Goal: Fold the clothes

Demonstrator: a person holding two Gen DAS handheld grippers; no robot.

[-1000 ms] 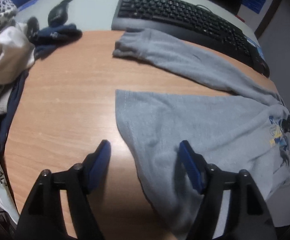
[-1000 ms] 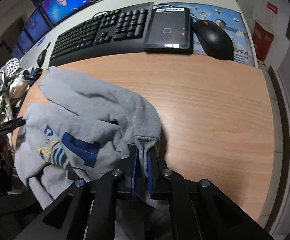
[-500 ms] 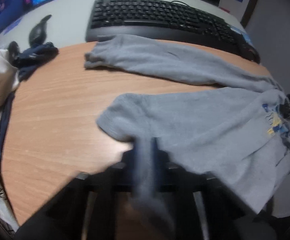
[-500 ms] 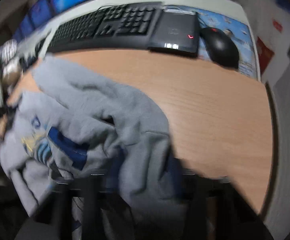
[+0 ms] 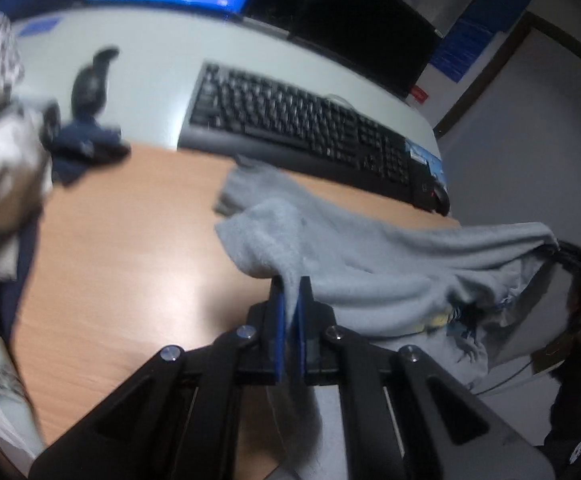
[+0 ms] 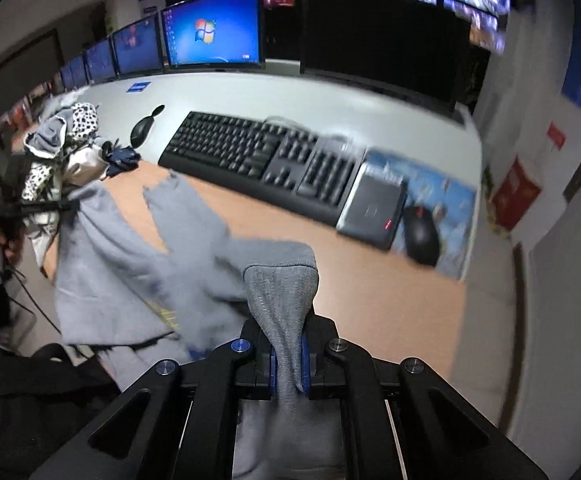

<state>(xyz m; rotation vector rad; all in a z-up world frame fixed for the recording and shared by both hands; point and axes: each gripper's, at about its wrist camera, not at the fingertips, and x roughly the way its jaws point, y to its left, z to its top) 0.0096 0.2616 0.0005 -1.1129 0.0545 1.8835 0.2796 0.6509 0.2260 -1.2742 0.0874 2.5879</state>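
Note:
A grey sweatshirt [image 5: 354,256] with a blue and yellow print hangs stretched between my two grippers above the wooden desk [image 5: 130,248]. My left gripper [image 5: 289,300] is shut on a pinch of its hem, blue pads pressed on the cloth. The far end of the shirt runs to the right gripper, seen at the right edge of the left wrist view. In the right wrist view my right gripper [image 6: 289,354] is shut on a ribbed cuff or hem of the sweatshirt [image 6: 138,264], which bulges up over the fingers. One sleeve [image 6: 178,204] trails on the desk.
A black keyboard [image 5: 306,128] lies along the back of the desk, with a black box [image 6: 374,208] and a mouse [image 6: 420,236] to its right. A heap of other clothes [image 5: 2,168] sits at the left. Monitors [image 6: 214,36] line the back.
My left gripper went from open over the hem to shut on it. Both grippers rose, lifting the sweatshirt off the desk and stretching it between them.

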